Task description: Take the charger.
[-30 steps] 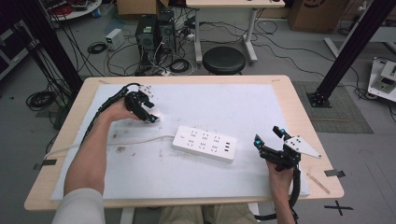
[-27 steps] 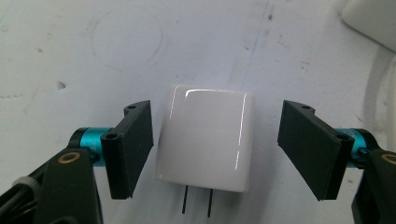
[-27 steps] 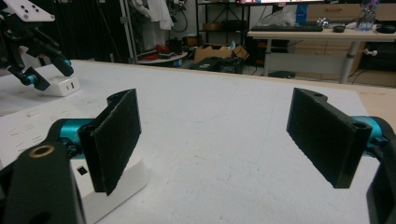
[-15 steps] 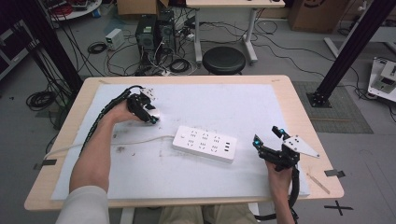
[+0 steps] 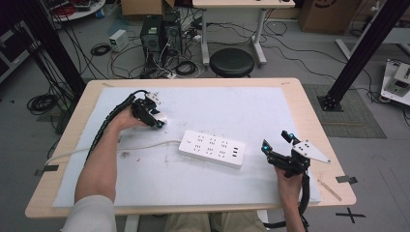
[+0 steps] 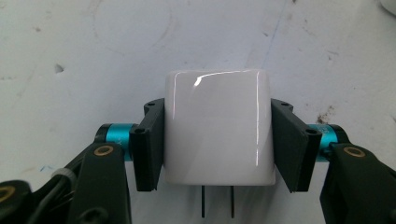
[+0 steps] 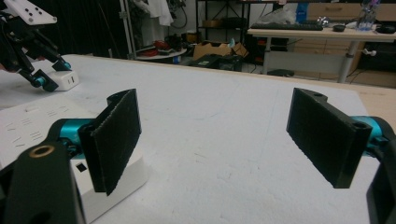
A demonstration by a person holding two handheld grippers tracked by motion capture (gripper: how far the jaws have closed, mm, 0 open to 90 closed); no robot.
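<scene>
A white plug adapter (image 6: 217, 126) lies on the white mat with its two prongs pointing toward the camera. My left gripper (image 6: 217, 144) is shut on it, both pads pressed against its sides; the jaws have just been closing onto it. In the high view the left gripper (image 5: 157, 122) holds the adapter (image 5: 162, 119) at the mat's left, just left of the white power strip (image 5: 211, 149). My right gripper (image 5: 277, 141) rests at the front right, open, with nothing between its fingers (image 7: 116, 135). The right gripper view also has the strip's end (image 7: 112, 182) and the adapter (image 7: 65, 80).
The power strip's white cord (image 5: 140, 145) runs left across the mat (image 5: 232, 106) and off the table's left edge. The wooden table rim (image 5: 309, 111) surrounds the mat. A black stool (image 5: 232, 62), cables and equipment stand on the floor beyond.
The left gripper's jaws have closed in on the white adapter while the hand shifted only slightly. The right hand has stayed put.
</scene>
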